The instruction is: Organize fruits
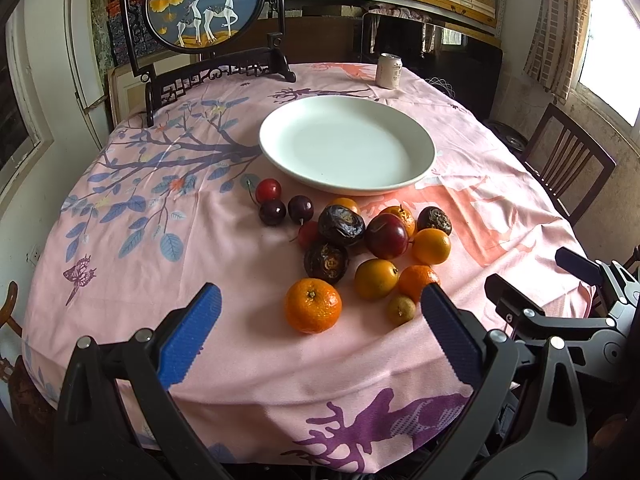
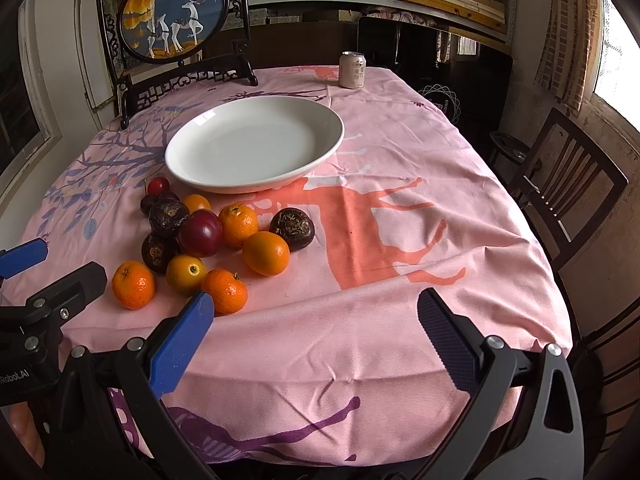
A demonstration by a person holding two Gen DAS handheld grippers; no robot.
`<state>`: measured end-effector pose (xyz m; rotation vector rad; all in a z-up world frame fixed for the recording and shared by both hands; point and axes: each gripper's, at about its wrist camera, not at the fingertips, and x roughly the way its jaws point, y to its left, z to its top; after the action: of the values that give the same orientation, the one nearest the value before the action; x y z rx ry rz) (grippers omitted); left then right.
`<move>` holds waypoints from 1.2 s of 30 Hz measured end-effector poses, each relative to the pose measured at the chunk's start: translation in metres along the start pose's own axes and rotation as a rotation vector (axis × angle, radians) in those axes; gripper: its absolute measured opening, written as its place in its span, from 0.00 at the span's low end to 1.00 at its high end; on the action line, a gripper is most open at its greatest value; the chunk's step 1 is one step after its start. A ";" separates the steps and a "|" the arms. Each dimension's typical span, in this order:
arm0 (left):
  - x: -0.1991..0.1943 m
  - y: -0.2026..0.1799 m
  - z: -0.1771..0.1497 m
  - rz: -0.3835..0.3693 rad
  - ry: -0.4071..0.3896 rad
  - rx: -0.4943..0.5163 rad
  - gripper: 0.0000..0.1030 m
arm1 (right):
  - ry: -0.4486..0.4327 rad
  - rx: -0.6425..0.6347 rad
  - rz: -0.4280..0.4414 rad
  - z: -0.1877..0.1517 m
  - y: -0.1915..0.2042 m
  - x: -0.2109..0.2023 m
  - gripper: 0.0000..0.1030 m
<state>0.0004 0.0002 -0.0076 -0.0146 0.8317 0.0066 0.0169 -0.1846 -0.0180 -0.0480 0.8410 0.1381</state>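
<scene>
Tablecloth (image 1: 120,240) pink, bare white plate (image 1: 346,144) mid-table. Fruit pile (image 1: 360,240) lies loose just in front of plate, none on it. Left gripper (image 1: 320,312) spread, nothing held, nearest mandarin (image 1: 313,305). Right gripper (image 2: 316,320) spread, idle beside pile. Judged: sorting not begun; next, close on mandarin, carry to plate

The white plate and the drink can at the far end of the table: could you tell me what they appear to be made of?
The white plate looks like glazed ceramic: smooth, opaque, thick-rimmed, with soft glossy highlights. The drink can appears to be thin metal, probably aluminium, given its bare silvery top rim above a printed, pale, satin wall.
</scene>
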 end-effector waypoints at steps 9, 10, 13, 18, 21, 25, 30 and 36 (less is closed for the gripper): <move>-0.001 0.002 0.002 -0.004 0.005 -0.001 0.98 | 0.004 0.000 0.001 -0.001 0.001 0.001 0.99; -0.001 0.002 0.002 -0.004 0.006 -0.001 0.98 | 0.003 0.000 0.002 0.000 0.001 0.001 0.99; -0.001 0.002 0.001 -0.004 0.008 -0.003 0.98 | 0.004 0.000 0.002 -0.001 0.001 0.002 0.99; -0.001 0.002 0.001 -0.004 0.008 -0.003 0.98 | 0.004 0.000 0.001 -0.001 0.001 0.002 0.99; -0.001 0.002 0.001 -0.004 0.008 -0.002 0.98 | 0.004 -0.001 0.001 -0.001 0.001 0.002 0.99; -0.001 0.002 0.001 -0.004 0.009 -0.003 0.98 | 0.005 -0.001 0.001 -0.001 0.001 0.002 0.99; 0.002 0.004 -0.003 0.002 0.019 -0.002 0.98 | 0.015 -0.008 0.005 -0.005 0.003 0.005 0.99; 0.017 0.030 -0.017 0.060 0.067 -0.050 0.98 | 0.029 -0.042 0.095 -0.008 0.008 0.018 0.96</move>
<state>-0.0013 0.0301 -0.0320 -0.0370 0.8991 0.0842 0.0215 -0.1753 -0.0365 -0.0503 0.8700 0.2447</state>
